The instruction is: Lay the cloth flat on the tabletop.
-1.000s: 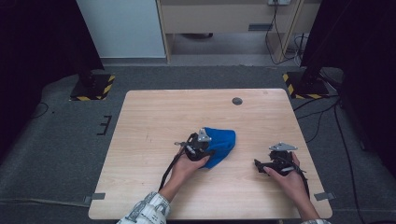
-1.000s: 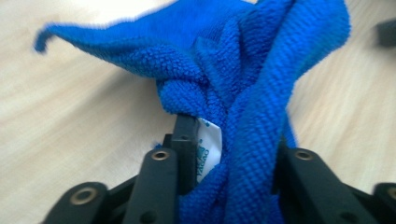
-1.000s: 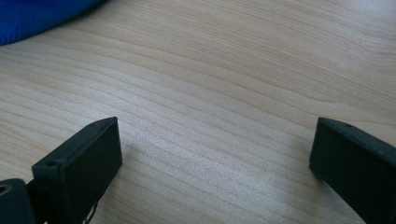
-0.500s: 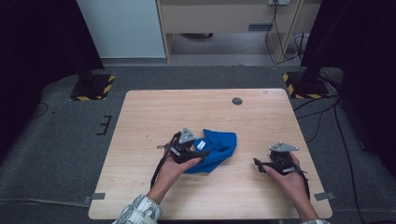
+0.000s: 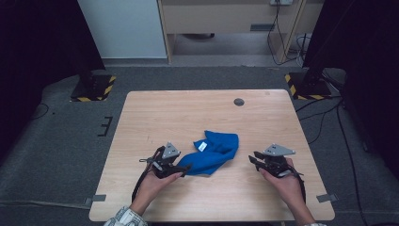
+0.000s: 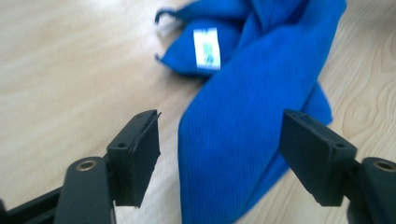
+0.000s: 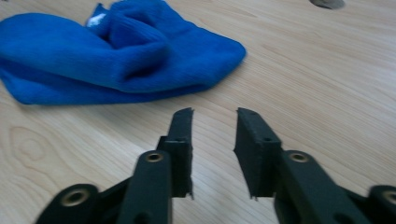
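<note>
Left gripper view: open tool [image 6: 219, 144] straddles blue cloth [image 6: 252, 93].

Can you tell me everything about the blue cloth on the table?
The blue cloth is a soft, ribbed-looking fabric, bunched and folded over itself into a crumpled heap, not spread flat. A small white label with green print is sewn on it. It lies on the light wooden table, a bit nearer the person's side. One narrow end stretches toward the left gripper and lies between its open jaws, whose pads do not press on it. Nothing else touches it.
</note>
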